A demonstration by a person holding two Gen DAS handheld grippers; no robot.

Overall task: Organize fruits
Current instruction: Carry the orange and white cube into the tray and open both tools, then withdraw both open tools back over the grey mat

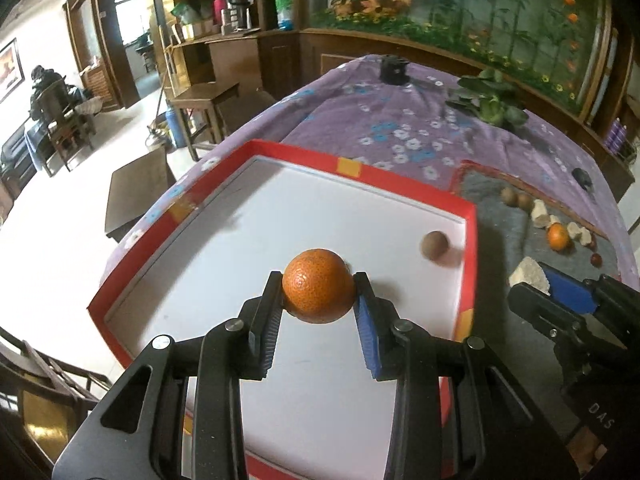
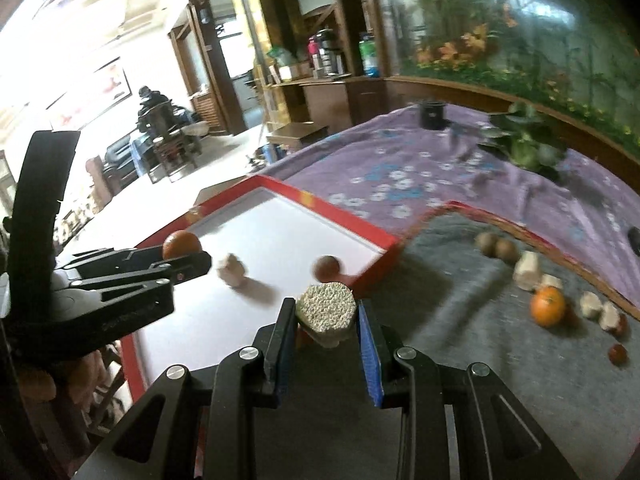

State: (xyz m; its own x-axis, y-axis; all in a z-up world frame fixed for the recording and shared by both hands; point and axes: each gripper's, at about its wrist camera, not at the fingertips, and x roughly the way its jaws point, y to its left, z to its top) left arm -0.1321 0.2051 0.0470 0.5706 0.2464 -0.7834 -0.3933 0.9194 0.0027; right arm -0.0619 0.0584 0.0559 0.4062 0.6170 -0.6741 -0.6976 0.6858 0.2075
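Note:
My left gripper (image 1: 319, 286) is shut on an orange (image 1: 319, 285) and holds it above the white floor of a red-rimmed box (image 1: 469, 240). A brown round fruit (image 1: 434, 245) lies in the box near its right wall. My right gripper (image 2: 325, 314) is shut on a pale, spongy chunk (image 2: 326, 307) just right of the box (image 2: 376, 240). In the right wrist view a pale piece (image 2: 233, 270) and the brown fruit (image 2: 326, 267) lie in the box, and the left gripper (image 2: 192, 262) holds the orange (image 2: 181, 243).
A grey mat (image 2: 460, 288) right of the box carries two brown fruits (image 2: 496, 246), an orange (image 2: 547, 306), several pale chunks (image 2: 527, 270) and small red fruits (image 2: 617, 354). A purple flowered cloth (image 1: 380, 120) covers the table. A leafy plant (image 1: 490, 102) and a black object (image 1: 394, 70) stand at the back.

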